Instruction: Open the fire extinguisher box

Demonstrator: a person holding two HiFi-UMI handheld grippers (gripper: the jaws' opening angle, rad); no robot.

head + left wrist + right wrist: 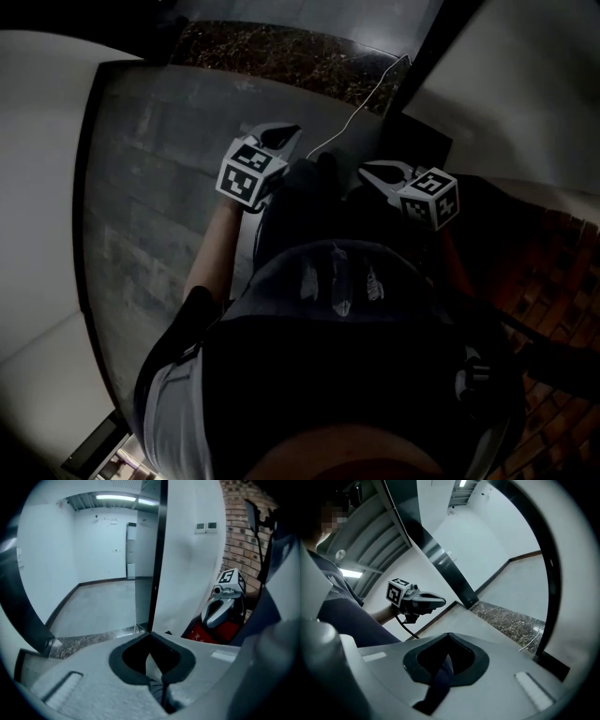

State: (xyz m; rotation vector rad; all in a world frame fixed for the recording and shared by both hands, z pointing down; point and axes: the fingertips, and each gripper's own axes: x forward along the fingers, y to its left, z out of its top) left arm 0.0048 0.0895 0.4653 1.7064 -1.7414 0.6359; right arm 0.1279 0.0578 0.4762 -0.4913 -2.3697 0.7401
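A red fire extinguisher box (212, 633) with white characters shows low at the right of the left gripper view, against a brick wall and partly hidden by my right gripper (211, 620). My left gripper (151, 634) is shut and holds nothing; it points at a black post beside a white wall. My right gripper (449, 635) is also shut and holds nothing. In the dark head view both hang in front of the person's body, the left gripper (286, 134) a little farther out than the right gripper (367, 172). The right gripper view shows the left gripper (442, 603) at its left.
A black vertical post (158, 555) divides a white wall from a lit corridor with a grey floor (101, 609). A speckled stone sill (511, 620) runs along the floor, with a thin white wire (361, 112) on it. The brick wall (240, 536) stands at right, with wall switches (206, 526) nearby.
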